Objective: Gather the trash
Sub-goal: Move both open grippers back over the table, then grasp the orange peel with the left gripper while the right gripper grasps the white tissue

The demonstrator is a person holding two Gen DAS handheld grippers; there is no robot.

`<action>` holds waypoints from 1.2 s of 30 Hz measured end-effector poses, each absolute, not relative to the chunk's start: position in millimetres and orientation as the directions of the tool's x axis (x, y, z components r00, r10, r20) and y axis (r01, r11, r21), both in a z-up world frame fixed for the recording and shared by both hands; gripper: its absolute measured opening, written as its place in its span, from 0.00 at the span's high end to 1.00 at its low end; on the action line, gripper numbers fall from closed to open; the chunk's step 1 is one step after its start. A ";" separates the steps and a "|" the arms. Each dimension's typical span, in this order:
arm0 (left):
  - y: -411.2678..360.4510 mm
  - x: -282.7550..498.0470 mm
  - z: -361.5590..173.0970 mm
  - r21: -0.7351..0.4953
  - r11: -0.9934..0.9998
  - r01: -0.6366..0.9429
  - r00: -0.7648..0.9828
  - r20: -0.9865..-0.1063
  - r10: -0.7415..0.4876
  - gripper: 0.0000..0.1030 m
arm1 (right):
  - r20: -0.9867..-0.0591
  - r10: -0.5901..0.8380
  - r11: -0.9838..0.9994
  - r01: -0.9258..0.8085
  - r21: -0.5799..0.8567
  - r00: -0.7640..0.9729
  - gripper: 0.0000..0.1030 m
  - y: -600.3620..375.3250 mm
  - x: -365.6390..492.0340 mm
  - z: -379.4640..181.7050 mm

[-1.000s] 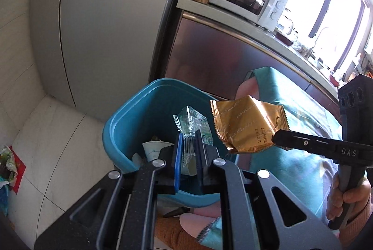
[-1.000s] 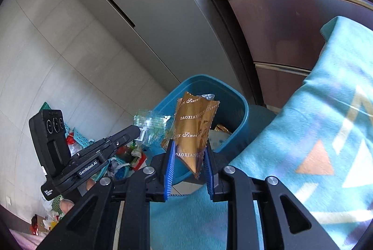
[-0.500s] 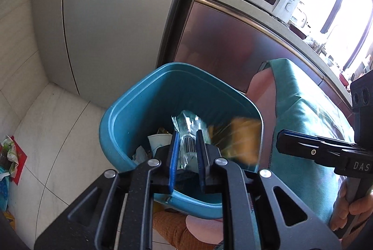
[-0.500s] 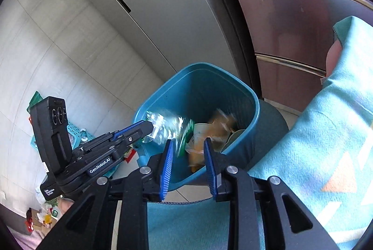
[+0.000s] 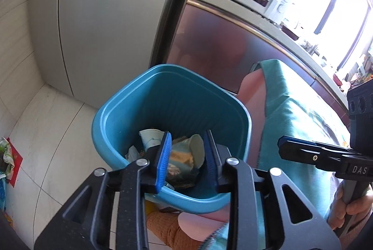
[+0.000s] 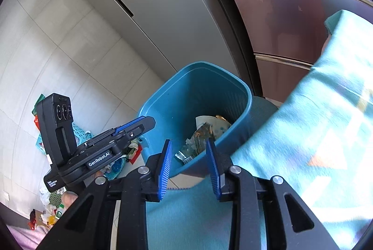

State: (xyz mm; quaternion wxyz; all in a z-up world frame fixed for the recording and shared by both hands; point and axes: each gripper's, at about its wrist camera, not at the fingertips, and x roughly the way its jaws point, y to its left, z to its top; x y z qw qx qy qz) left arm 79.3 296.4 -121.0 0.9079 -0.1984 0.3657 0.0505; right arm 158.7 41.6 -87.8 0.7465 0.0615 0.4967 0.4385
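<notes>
Both grippers hung over the blue bin (image 5: 130,110) with nothing between their fingers. The left gripper (image 5: 186,156) and the right gripper (image 6: 190,166) each had their blue pads spread a moderate way apart and were opening further, the gaps showing only the bin's contents below.

The trash lay inside the bin: a gold snack wrapper (image 6: 202,132), a clear crinkled wrapper (image 6: 184,154), and a paper cup (image 5: 197,149) tipped on its side. More litter (image 6: 50,212) sat scattered on the tiled floor, well apart from the bin, beyond the left gripper in the right wrist view.

Such wrappers looked light, thin and limp, likely slick foil or film that would crumple and slide under a loose pinch. A firm pinch on a sealed edge or a folded corner would probably hold best; a grip on the puffed middle might slip. The paper cup seemed light too but crushable, so its rim would be the place to take it.

Much stayed unclear. The bin's bottom was hidden by the left gripper's fingers and the near wall. The floor litter was too small and distorted to sort into single pieces. A teal blanket (image 6: 314,133) covered whatever lay beneath it at right.
</notes>
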 end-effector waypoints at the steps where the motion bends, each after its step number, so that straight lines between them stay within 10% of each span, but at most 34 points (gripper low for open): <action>1: 292.5 78.0 -117.8 -0.326 0.918 -0.224 0.734 -0.676 -0.061 0.69 | -0.681 0.721 0.604 -0.594 0.531 0.125 0.71 37.8 156.8 -85.8; 19: 150.5 78.6 -67.0 -0.273 0.952 0.142 0.761 -0.584 -0.281 0.48 | -0.564 0.717 0.690 -0.528 0.495 0.410 0.66 -101.8 104.9 -34.1; 36: -1.5 103.4 -66.2 -0.215 0.889 0.404 0.649 -0.617 -0.444 0.48 | -0.603 0.299 0.923 -0.065 0.379 0.740 0.44 -310.8 109.9 -44.3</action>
